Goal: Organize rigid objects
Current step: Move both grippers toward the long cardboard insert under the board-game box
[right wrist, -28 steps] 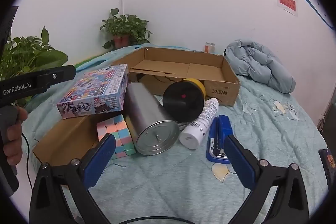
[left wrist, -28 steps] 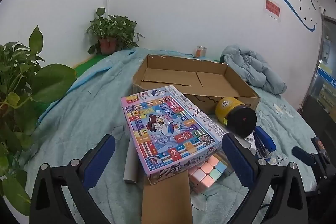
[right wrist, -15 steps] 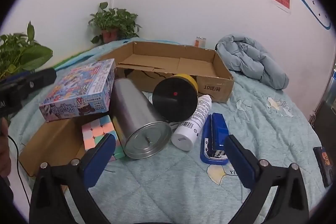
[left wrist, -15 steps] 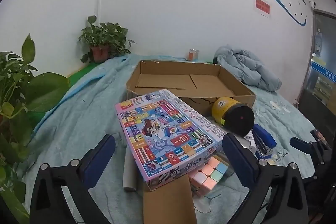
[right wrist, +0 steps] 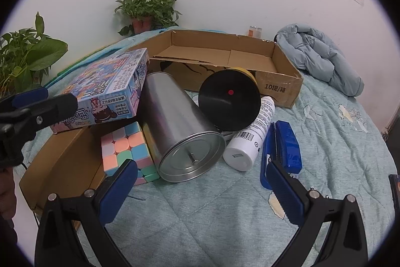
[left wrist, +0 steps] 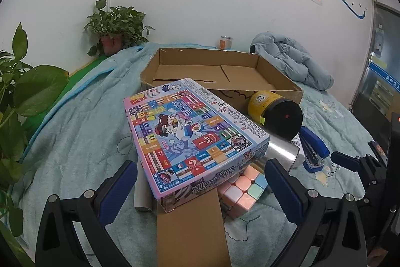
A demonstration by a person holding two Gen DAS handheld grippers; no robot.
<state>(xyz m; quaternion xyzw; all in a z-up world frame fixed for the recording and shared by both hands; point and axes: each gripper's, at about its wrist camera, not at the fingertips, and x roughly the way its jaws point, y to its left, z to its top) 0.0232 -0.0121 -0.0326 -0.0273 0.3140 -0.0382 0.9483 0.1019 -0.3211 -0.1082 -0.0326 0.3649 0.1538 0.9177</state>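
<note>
Both claws, left (left wrist: pixel 201 185) and right (right wrist: pixel 201 185), gape empty; cardboard box (right wrist: pixel 280 89) reads "10提/箱".

Left gripper (left wrist: pixel 200 188): jaws spread wide after opening further during the last second; nothing is pressed between the blue pads.
Left gripper pose: it points forward and tilts downward; its black finger arms rise from the lower corners of the left wrist view.
Left gripper from the right wrist view: it reaches in from the left edge as a black arm with a blue pad.
Right gripper (right wrist: pixel 201 178): jaws likewise spread wide after opening during the last second; the pads grip nothing.
Right gripper from the left wrist view: it shows at the right edge, open.
Hand (right wrist: pixel 7 192): partly visible at the left edge, below the left gripper.
</note>
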